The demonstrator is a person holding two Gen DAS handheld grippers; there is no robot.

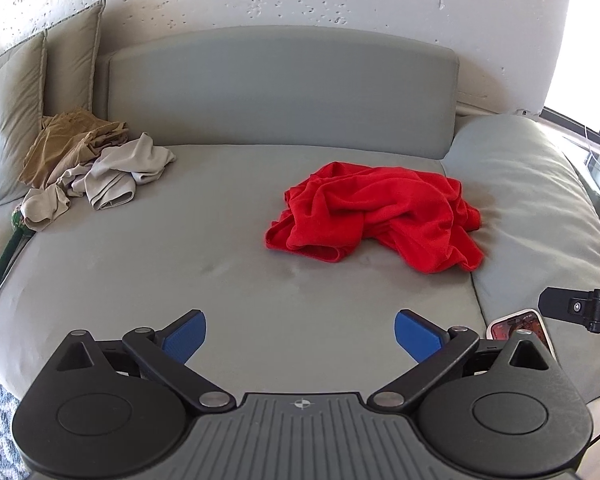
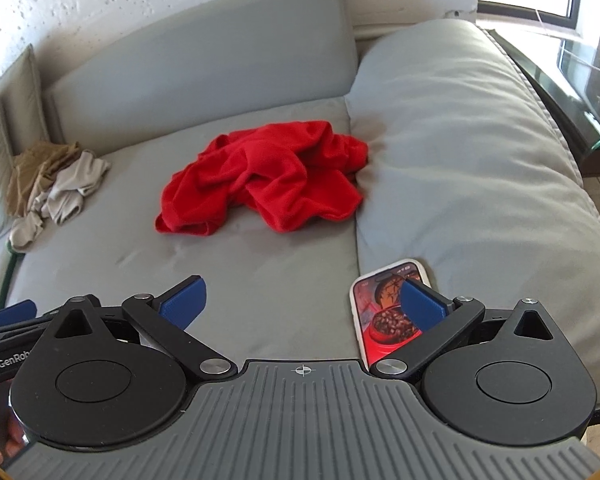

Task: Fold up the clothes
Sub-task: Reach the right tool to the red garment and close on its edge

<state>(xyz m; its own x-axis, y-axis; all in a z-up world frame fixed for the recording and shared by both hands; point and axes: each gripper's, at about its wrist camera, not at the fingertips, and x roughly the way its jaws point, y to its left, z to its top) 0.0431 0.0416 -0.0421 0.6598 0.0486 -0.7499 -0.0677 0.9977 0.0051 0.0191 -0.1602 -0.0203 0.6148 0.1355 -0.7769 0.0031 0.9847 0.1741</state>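
Note:
A crumpled red garment [image 1: 376, 214] lies on the grey sofa seat [image 1: 220, 272], right of centre; it also shows in the right wrist view [image 2: 268, 178]. A heap of beige and tan clothes [image 1: 96, 168] lies at the seat's far left, also in the right wrist view [image 2: 52, 184]. My left gripper [image 1: 300, 338] is open and empty, hovering above the seat's front, well short of the red garment. My right gripper [image 2: 302, 302] is open and empty, to the right of the left one, above the seat's front edge.
A phone [image 2: 388, 312] with a lit screen lies on the seat's front right, partly under my right gripper's right finger. A big grey cushion [image 2: 460, 160] fills the right side. Green pillows [image 1: 16, 92] stand at the far left. A glass table [image 2: 580, 92] stands right of the sofa.

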